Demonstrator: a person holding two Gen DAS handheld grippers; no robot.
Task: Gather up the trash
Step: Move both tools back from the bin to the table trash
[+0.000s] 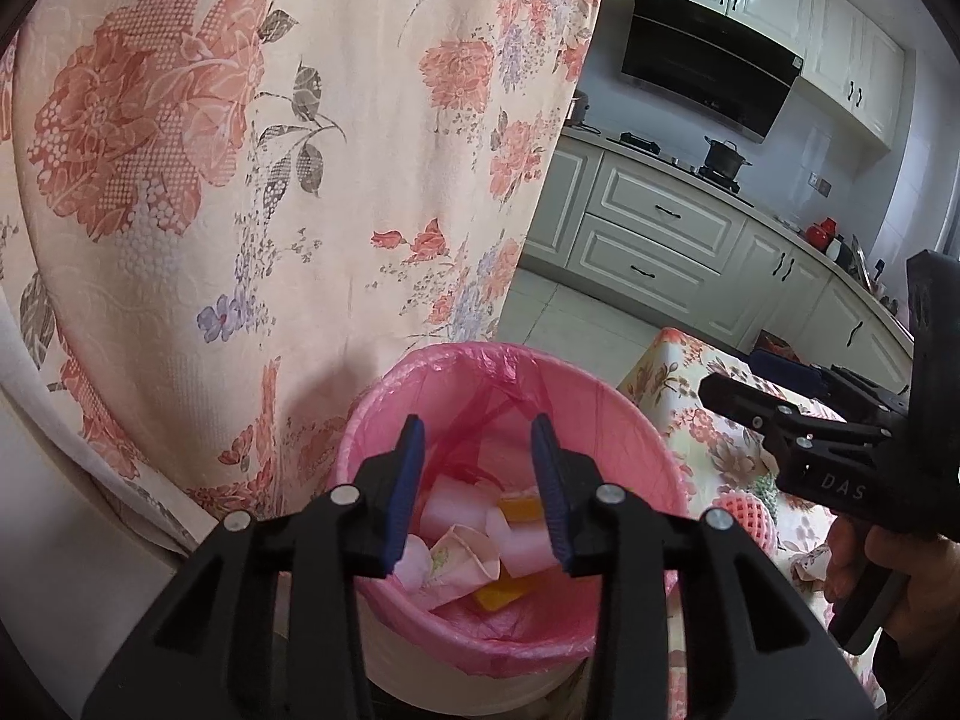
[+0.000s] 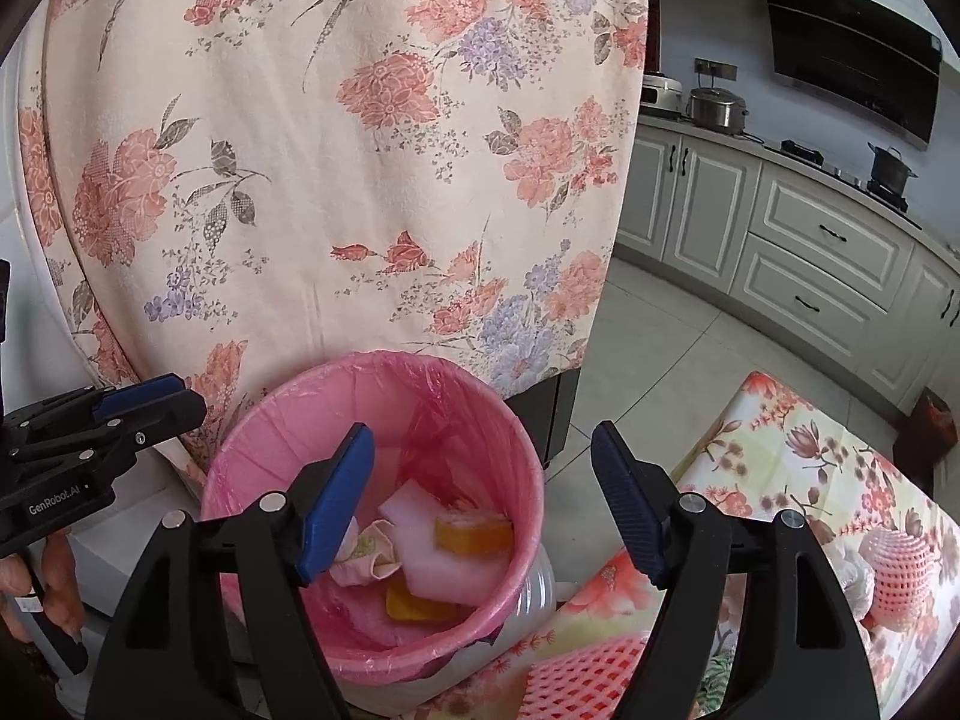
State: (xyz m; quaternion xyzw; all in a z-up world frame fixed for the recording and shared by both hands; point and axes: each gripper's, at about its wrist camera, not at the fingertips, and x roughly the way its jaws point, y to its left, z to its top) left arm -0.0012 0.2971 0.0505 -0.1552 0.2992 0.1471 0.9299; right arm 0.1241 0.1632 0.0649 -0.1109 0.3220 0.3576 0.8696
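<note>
Left gripper: jaws parted, nothing between them, poised over the bin's mouth.
Right gripper: jaws spread wide and empty, above the bin's right rim.
Bin: pink-lined, standing in front of the hanging floral cloth, just left of the bench.
Trash in bin: white foam pieces, orange peel, a crumpled tissue.
Trash on bench: pink foam nets, near the bench's front edge.

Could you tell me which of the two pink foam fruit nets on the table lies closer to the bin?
The flattened pink foam net at the table's near corner, right beside the pink-lined bin. The other net is rounded, dome-shaped, and sits further right, away from the bin.
</note>
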